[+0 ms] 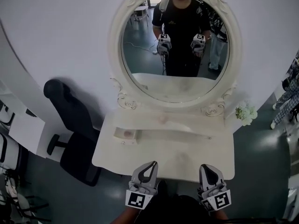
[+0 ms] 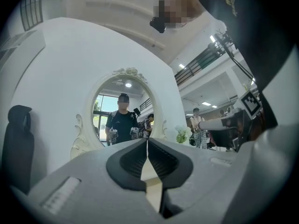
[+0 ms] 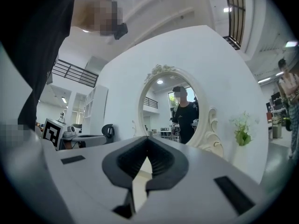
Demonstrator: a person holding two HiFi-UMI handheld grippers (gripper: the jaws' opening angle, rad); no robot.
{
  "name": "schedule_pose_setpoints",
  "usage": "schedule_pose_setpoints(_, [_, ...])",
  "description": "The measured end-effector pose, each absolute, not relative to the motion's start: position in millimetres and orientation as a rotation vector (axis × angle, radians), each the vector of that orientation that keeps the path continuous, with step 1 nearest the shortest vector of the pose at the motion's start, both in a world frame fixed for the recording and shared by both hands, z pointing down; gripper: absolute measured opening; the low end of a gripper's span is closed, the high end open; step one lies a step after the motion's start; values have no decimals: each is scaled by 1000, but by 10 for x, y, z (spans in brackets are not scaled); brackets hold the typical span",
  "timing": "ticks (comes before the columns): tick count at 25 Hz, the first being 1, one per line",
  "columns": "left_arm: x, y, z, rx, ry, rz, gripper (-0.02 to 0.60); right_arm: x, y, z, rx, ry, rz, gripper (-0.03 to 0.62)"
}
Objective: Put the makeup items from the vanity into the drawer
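Observation:
A white vanity table stands against the wall under an oval mirror. At the left of its top a small drawer stands open with a pinkish patch inside. The tabletop is washed out, so I cannot pick out any makeup items on it. My left gripper and right gripper hover at the table's front edge, both shut and empty. In the left gripper view the left gripper has its jaws together, pointing at the mirror. The right gripper stands the same way in the right gripper view.
A black office chair stands close to the table's left side. A small bunch of white flowers sits at the table's right end. A person's legs show at the far right.

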State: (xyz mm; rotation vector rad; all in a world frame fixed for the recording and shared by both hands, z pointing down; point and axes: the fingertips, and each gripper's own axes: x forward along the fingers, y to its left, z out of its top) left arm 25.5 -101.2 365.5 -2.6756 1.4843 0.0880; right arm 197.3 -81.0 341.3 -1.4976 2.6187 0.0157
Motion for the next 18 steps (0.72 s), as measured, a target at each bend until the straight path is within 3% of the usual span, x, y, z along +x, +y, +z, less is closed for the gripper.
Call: schedule_pose_setpoints(18, [455, 462, 3575, -2590, 1586, -33, 23, 2417, 504, 3808, -1478, 2632, -71, 2])
